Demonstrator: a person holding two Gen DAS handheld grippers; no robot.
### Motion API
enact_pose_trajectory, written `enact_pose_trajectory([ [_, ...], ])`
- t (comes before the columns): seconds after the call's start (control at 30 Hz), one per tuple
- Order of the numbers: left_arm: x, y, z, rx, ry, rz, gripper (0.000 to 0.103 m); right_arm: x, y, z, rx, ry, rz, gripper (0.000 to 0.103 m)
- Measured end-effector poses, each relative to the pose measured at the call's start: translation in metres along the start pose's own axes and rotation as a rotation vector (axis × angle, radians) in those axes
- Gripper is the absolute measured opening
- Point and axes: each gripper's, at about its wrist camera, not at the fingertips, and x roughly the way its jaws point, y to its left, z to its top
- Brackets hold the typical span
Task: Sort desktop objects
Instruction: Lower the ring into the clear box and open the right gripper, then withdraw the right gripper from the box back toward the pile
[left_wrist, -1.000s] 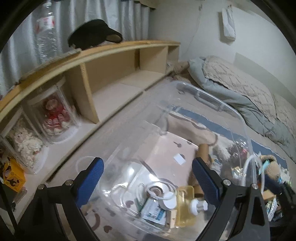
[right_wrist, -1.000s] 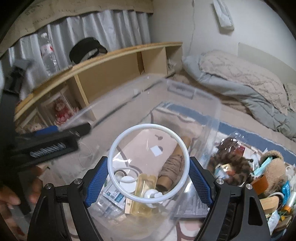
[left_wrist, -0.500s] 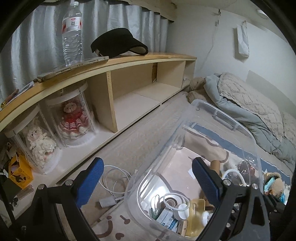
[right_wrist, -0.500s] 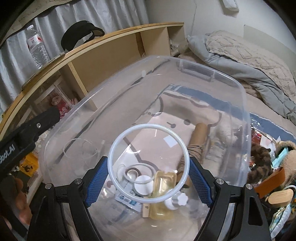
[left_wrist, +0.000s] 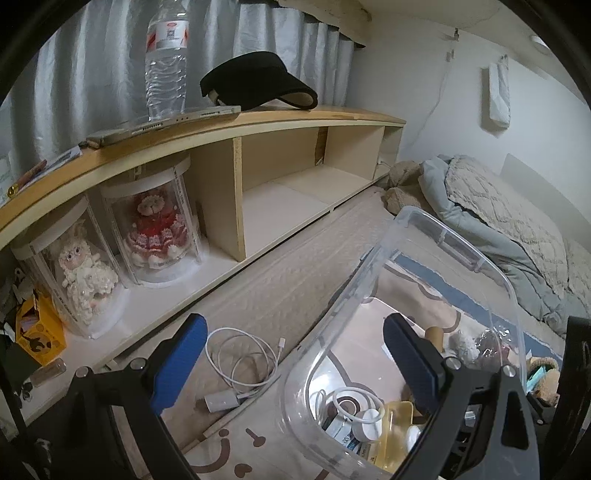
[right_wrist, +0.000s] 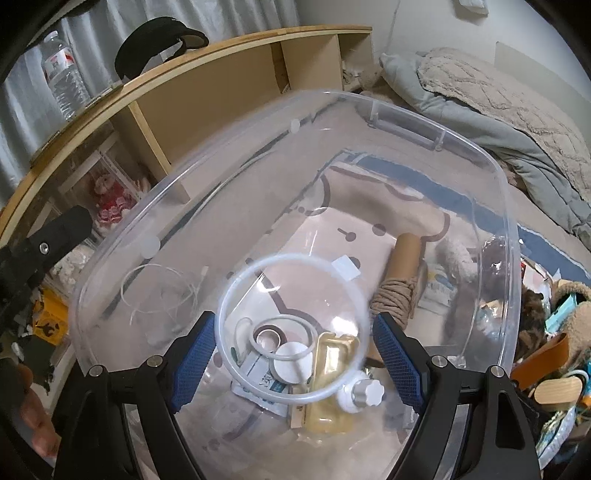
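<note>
A clear plastic bin (right_wrist: 436, 127) stands on the rug and also shows in the left wrist view (left_wrist: 458, 254). My right gripper (right_wrist: 293, 352) is shut on a large white ring (right_wrist: 236, 288), held over the bin's open top. Inside lie a smaller white ring (right_wrist: 291, 356), a yellow pump bottle (right_wrist: 332, 373), a white disc (right_wrist: 290, 363) and a twine-wrapped cardboard tube (right_wrist: 400, 280). My left gripper (left_wrist: 295, 363) is open and empty, low to the left of the bin, above a white charging cable (left_wrist: 240, 363).
A long wooden shelf (left_wrist: 236, 122) runs along the left with two boxed dolls (left_wrist: 153, 229), a water bottle (left_wrist: 166, 59) and a black visor (left_wrist: 258, 83). A pile of loose items (right_wrist: 554, 332) lies right of the bin. Bedding (left_wrist: 491, 221) is behind.
My left gripper has swung left, away from the bin, to the cable and shelf. My right gripper has moved forward and down over the bin with the ring.
</note>
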Motion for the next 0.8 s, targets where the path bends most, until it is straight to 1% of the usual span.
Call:
enact_pose_trajectory([
  [0.03,0.0,0.001,0.0,-0.004,0.003,-0.003,0.097,0.001,0.0,-0.001,0.004,0.007,0.003,0.091],
  [0.07,0.0,0.001,0.0,-0.006,0.005,-0.005,0.097,0.002,-0.001,-0.001,0.008,0.013,0.006,0.101],
  [0.1,0.0,0.002,0.0,-0.008,0.005,-0.004,0.097,0.001,-0.001,-0.002,0.01,0.009,0.012,0.103],
  [0.43,-0.001,-0.001,0.0,0.006,0.005,-0.009,0.097,-0.012,-0.001,-0.004,-0.002,-0.045,0.004,0.103],
  [0.63,-0.002,-0.008,-0.003,0.028,0.018,-0.022,0.097,-0.026,-0.011,-0.005,0.013,-0.11,0.03,0.103],
  [0.8,-0.004,-0.013,-0.005,0.049,0.014,-0.026,0.097,-0.04,-0.022,-0.005,0.007,-0.189,0.02,0.103],
])
